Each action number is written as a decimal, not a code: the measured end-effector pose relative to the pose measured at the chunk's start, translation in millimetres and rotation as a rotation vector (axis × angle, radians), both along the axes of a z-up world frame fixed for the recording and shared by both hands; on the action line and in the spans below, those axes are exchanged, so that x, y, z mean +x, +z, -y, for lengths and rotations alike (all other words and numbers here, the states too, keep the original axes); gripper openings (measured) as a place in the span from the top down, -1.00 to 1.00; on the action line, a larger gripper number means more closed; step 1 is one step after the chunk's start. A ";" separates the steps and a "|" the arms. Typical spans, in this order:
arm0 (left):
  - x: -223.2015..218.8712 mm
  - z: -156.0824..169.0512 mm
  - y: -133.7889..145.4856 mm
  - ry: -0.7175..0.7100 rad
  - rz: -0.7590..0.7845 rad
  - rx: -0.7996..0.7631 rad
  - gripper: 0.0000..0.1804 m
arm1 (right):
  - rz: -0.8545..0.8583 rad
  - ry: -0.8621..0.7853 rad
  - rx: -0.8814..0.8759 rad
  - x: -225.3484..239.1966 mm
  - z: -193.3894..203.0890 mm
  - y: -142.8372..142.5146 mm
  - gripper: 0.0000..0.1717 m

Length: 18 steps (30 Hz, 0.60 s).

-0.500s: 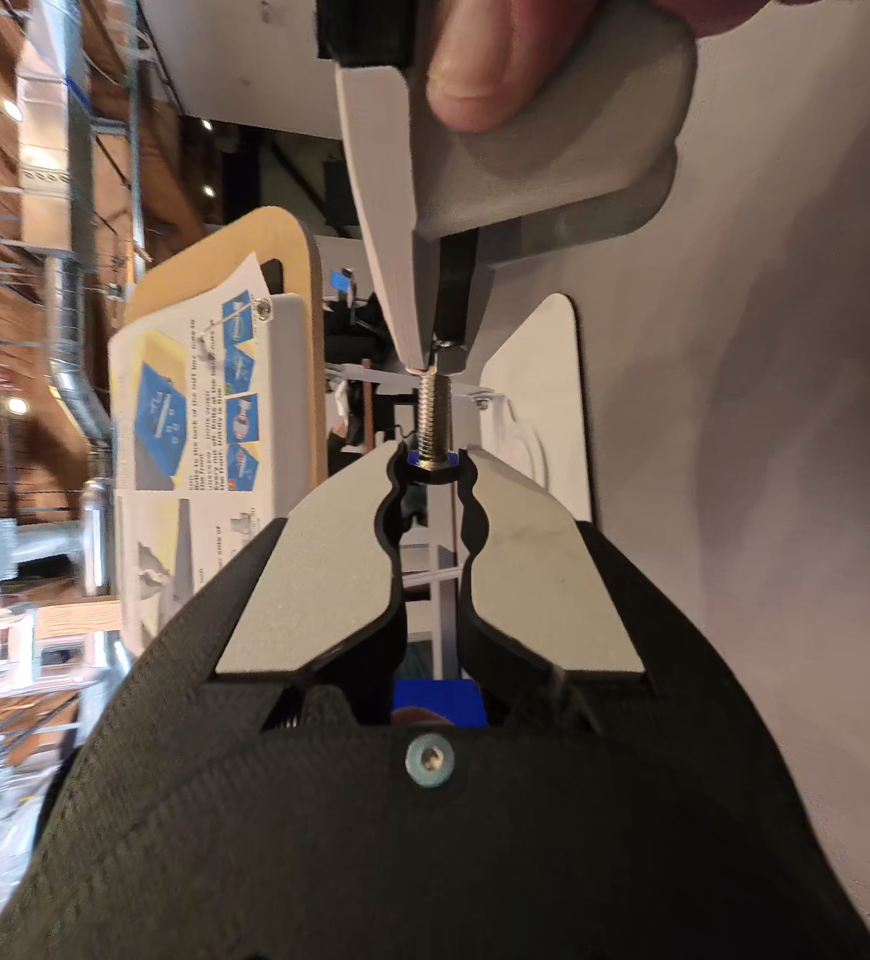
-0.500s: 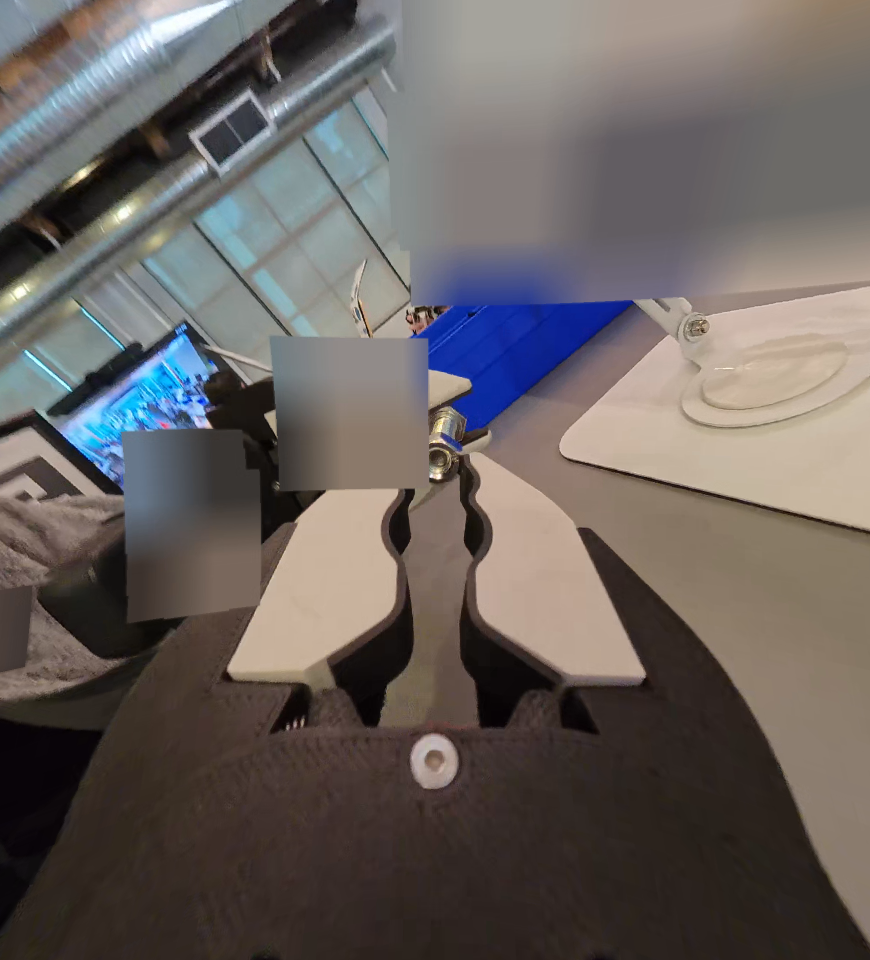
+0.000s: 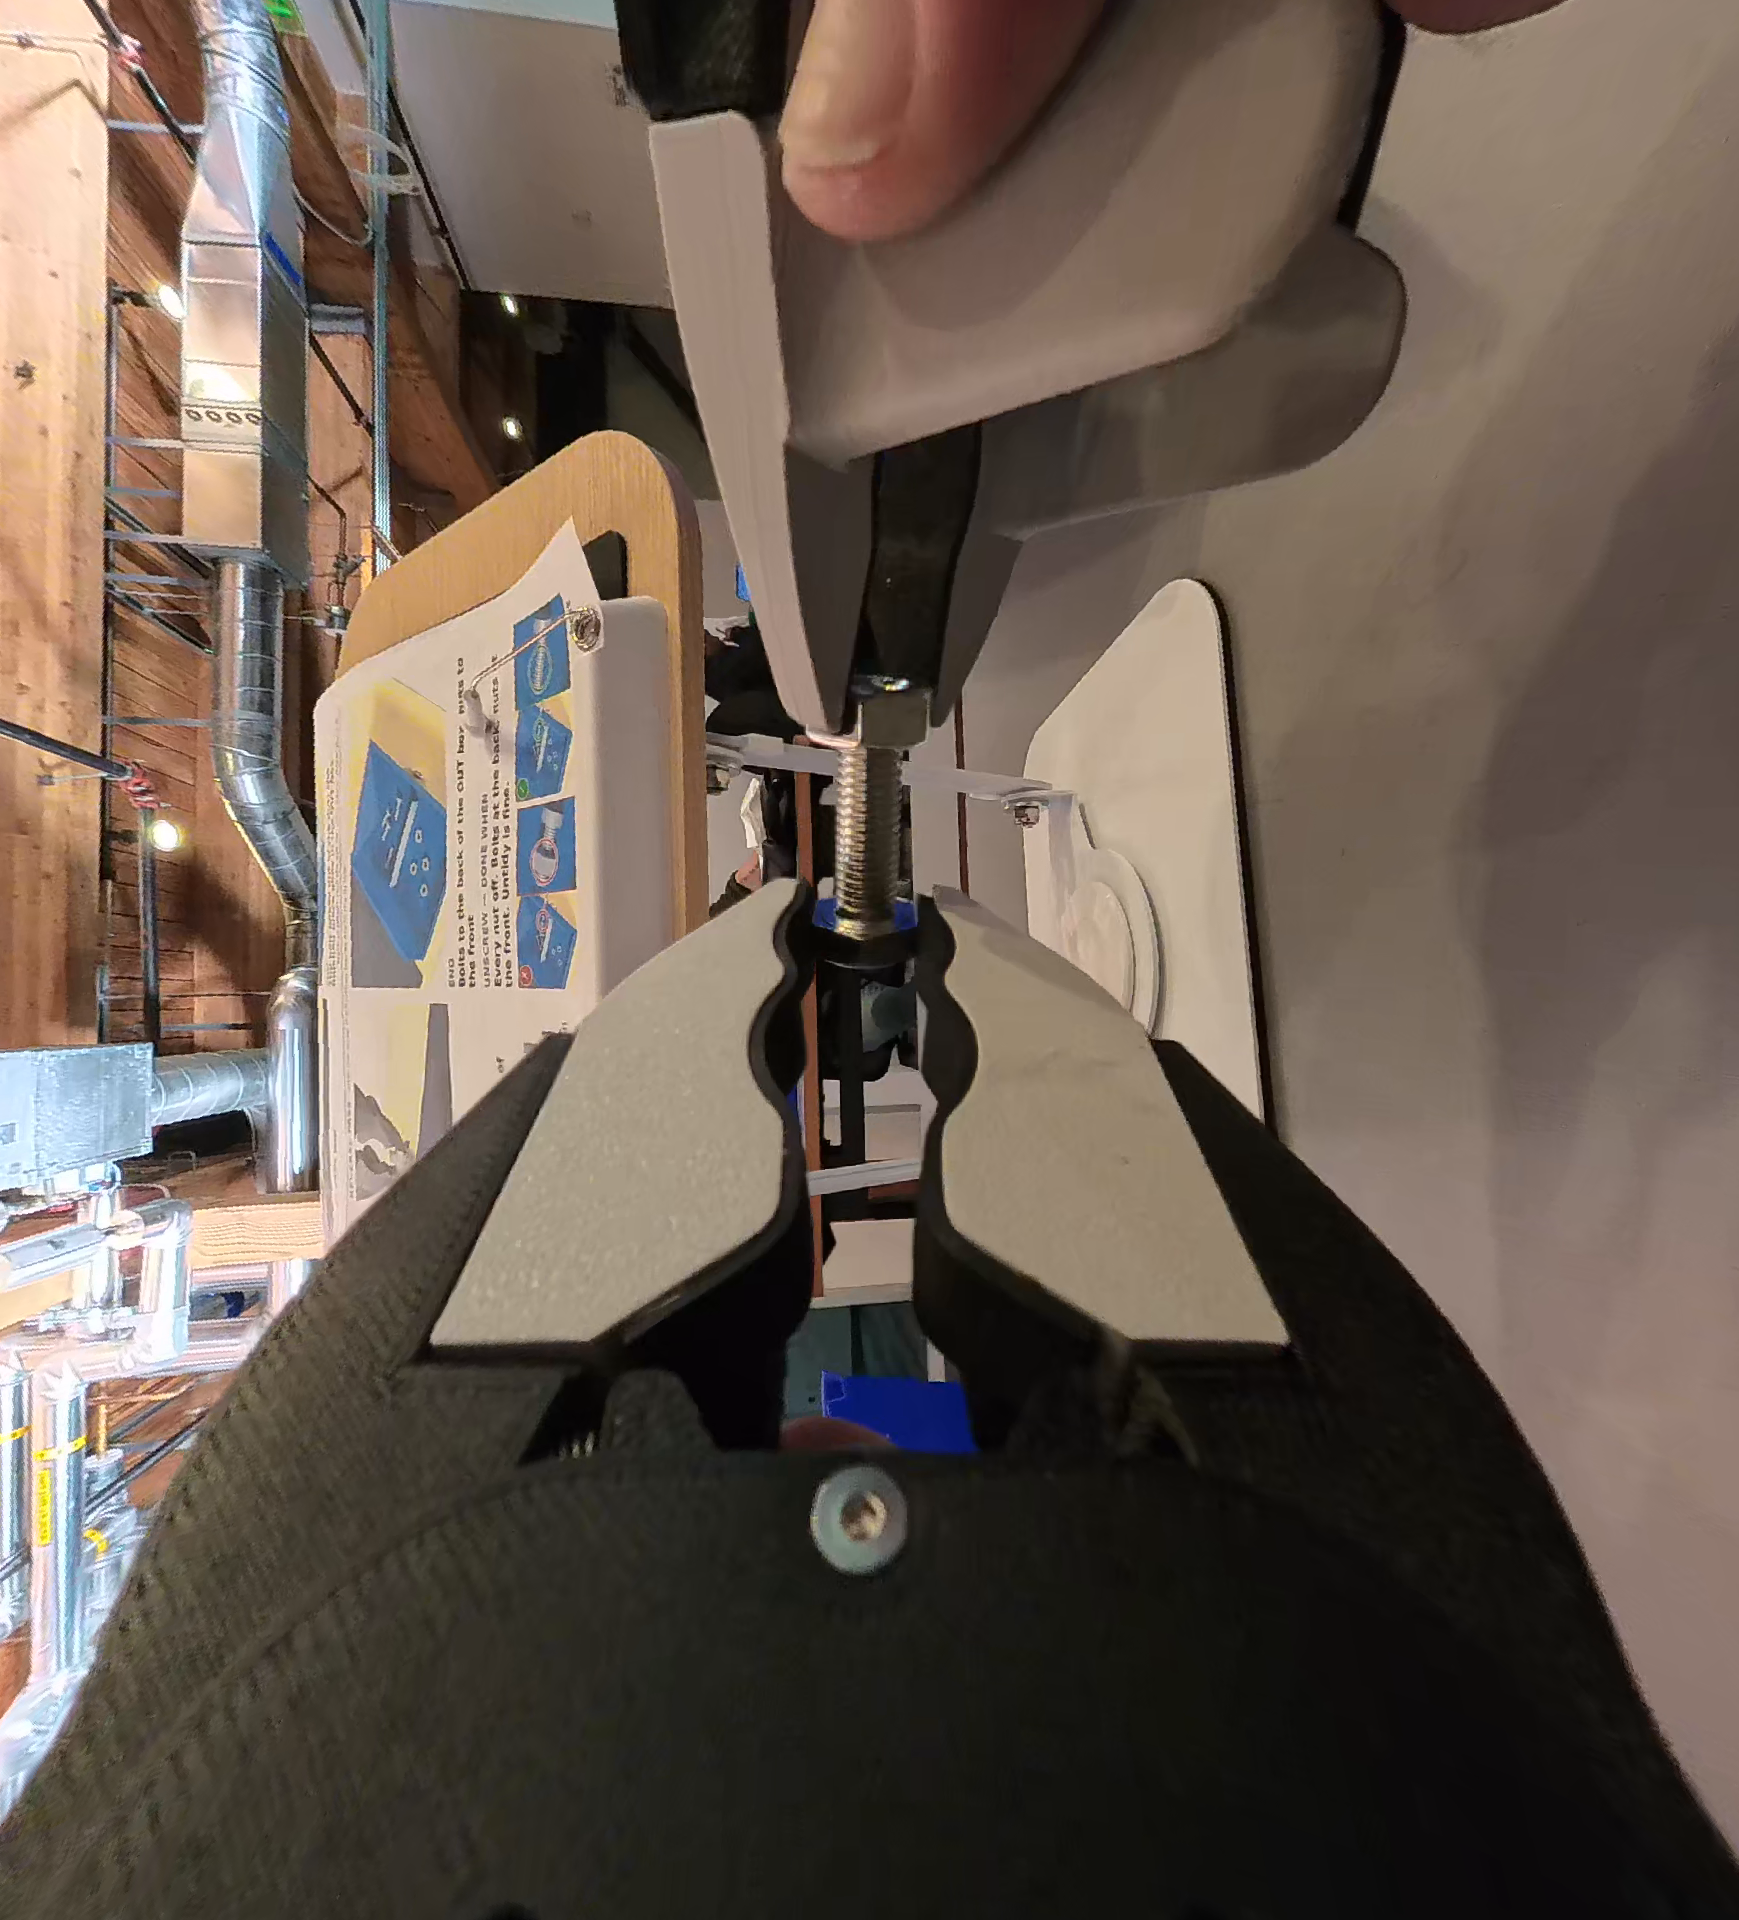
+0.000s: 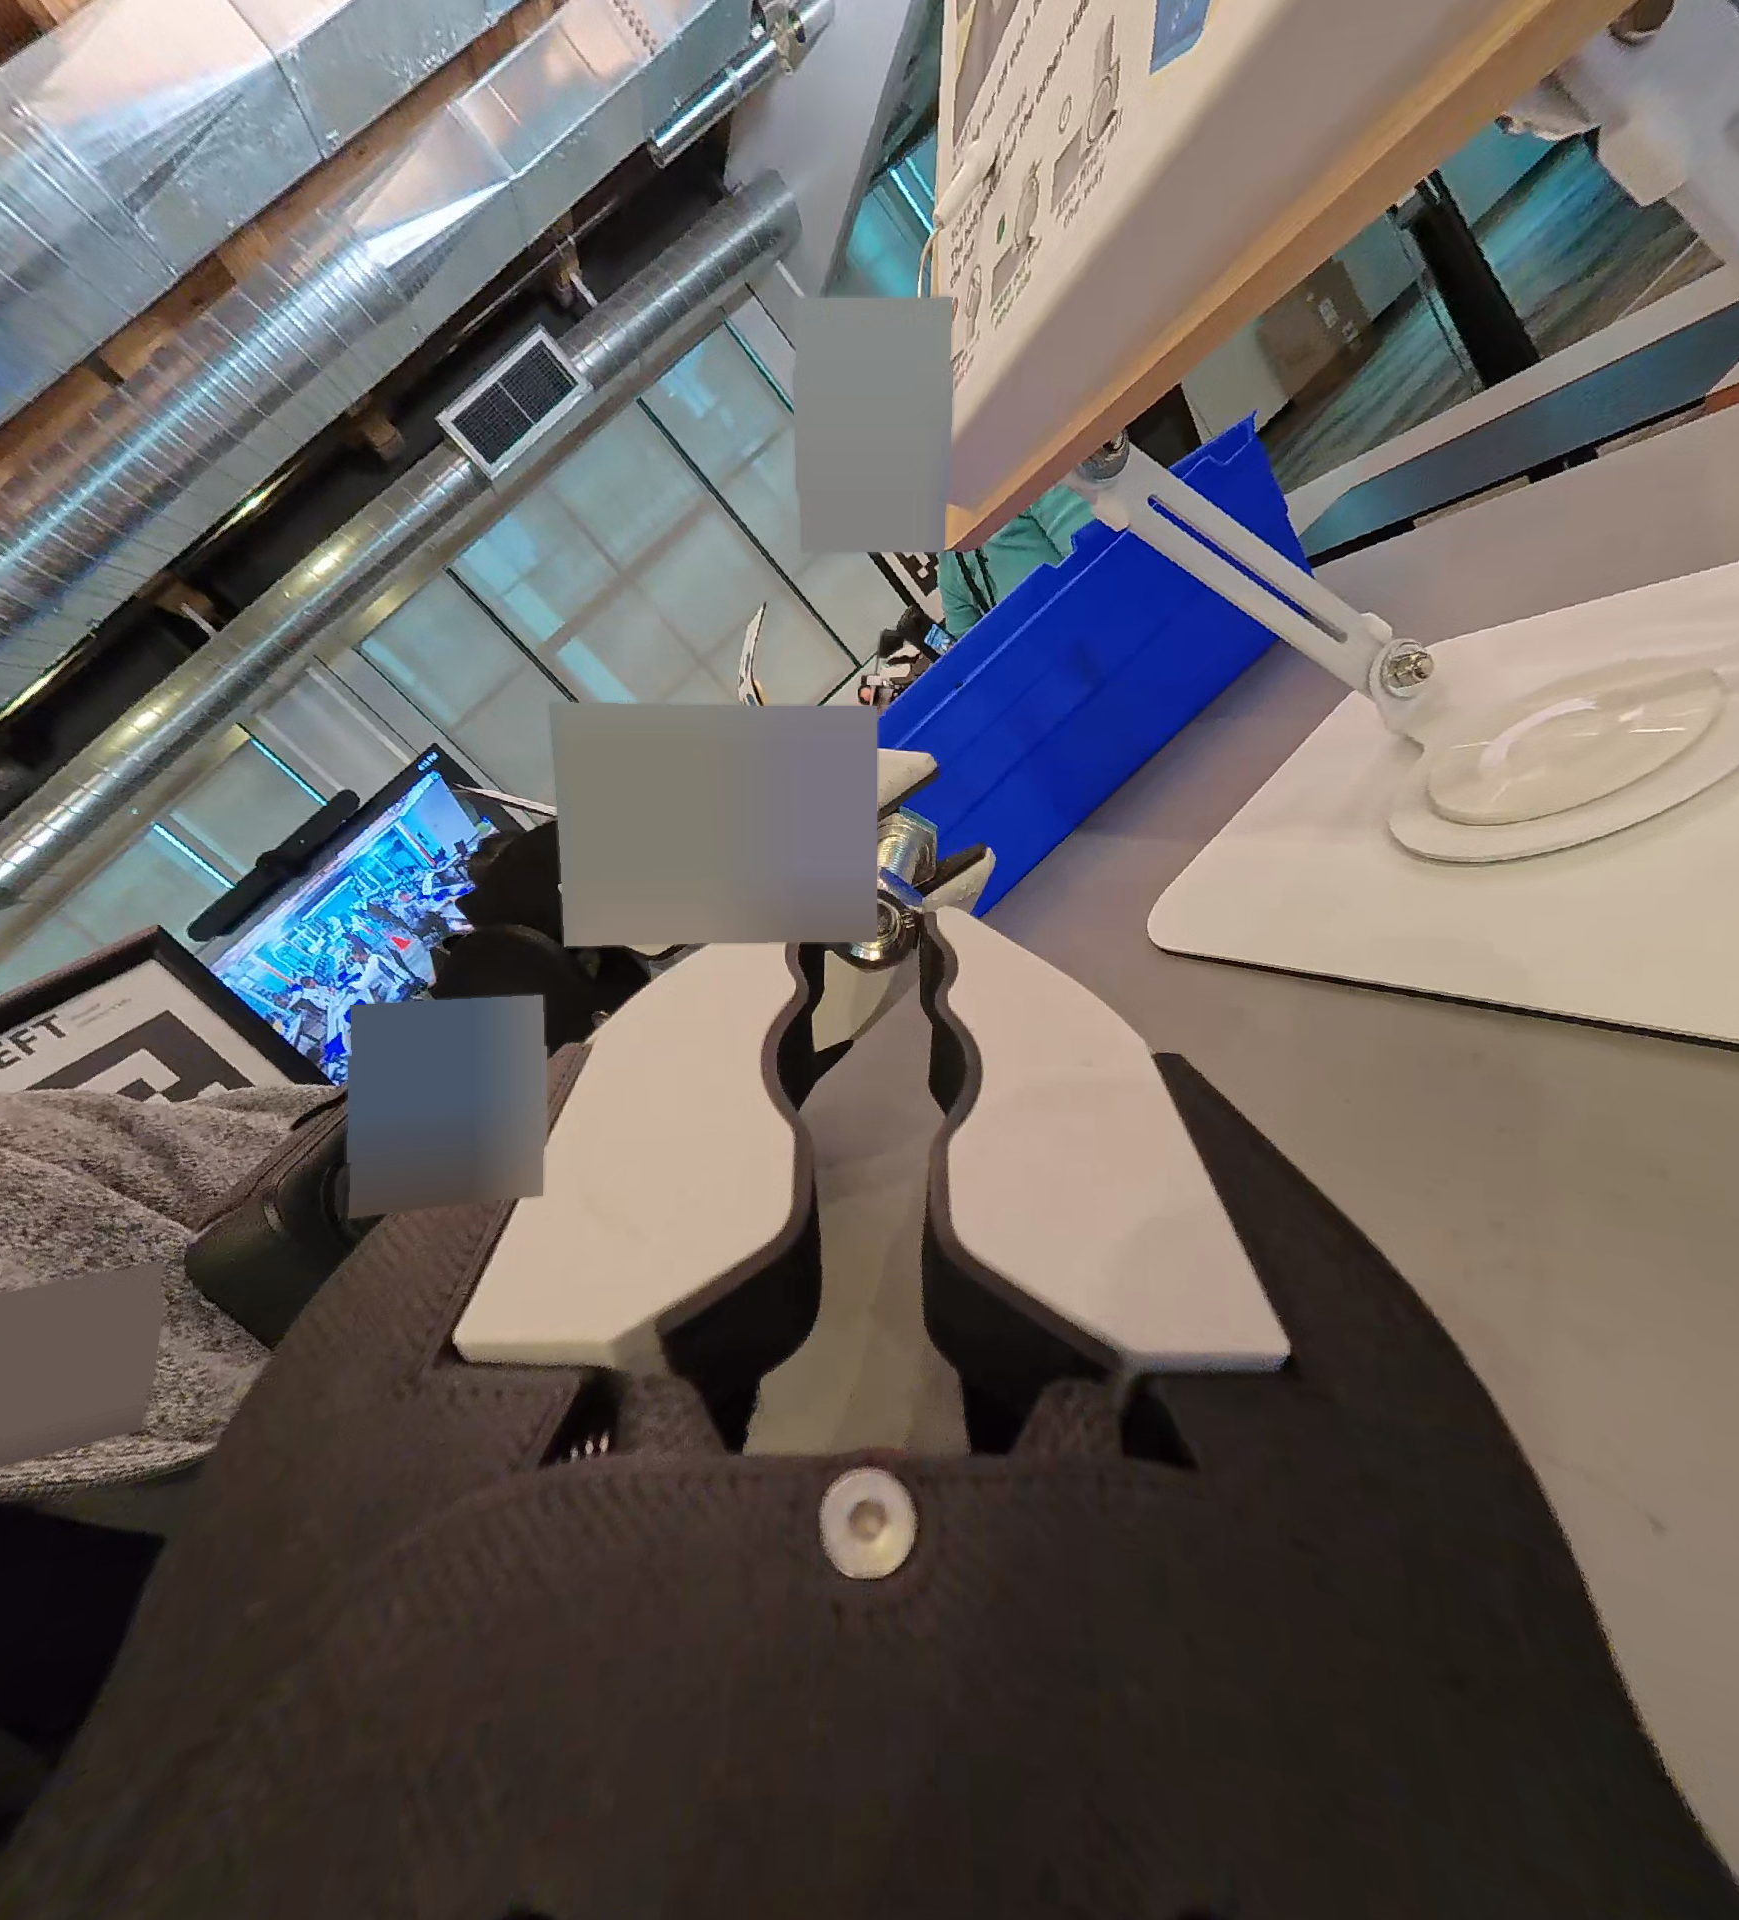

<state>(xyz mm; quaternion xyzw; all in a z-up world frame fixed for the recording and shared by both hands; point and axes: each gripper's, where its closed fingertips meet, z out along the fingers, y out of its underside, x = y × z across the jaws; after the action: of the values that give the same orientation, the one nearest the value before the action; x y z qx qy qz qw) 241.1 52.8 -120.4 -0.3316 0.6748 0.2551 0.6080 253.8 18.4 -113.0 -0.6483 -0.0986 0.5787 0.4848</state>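
I see an industrial-style workshop or lab: exposed metal ducts (image 4: 345, 343) and timber overhead, a grey desk (image 4: 1364, 1195), a blue parts bin (image 4: 1083, 707), a monitor (image 4: 356, 914).

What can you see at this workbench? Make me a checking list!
Surface: plain grey table, bare near the grippers.
Things in hand: silver threaded bolt with a silver hex nut on its far end.
Clutter: blue plastic bin; flat white board carrying a stand; printed paper sheet on a tilted wooden panel.
Grippers: left gripper clamps the bolt's head end; right gripper clamps the nut.
Cables: nothing seen.
Surroundings: silver ceiling ducts, windows, lit screen.
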 end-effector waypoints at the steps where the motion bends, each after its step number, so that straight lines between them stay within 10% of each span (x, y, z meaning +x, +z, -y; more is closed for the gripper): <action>1: 0.2 -0.1 -0.7 -0.001 -0.001 -0.003 0.81 | 0.002 -0.001 0.004 -0.2 0.0 0.1 0.80; 11: 0.2 0.1 -2.6 -0.008 0.026 -0.064 0.81 | 0.030 -0.016 0.046 6.8 -0.4 3.5 0.61; 18: -1.8 6.9 1.6 -0.097 0.187 -0.391 0.80 | 0.484 0.037 0.500 5.1 20.5 22.2 0.40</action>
<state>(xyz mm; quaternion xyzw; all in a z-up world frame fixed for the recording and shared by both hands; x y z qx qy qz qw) 239.3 45.8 -118.8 -0.4326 0.6672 0.0578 0.6036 258.9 -2.0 -90.8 -0.6261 -0.3611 0.3748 0.5806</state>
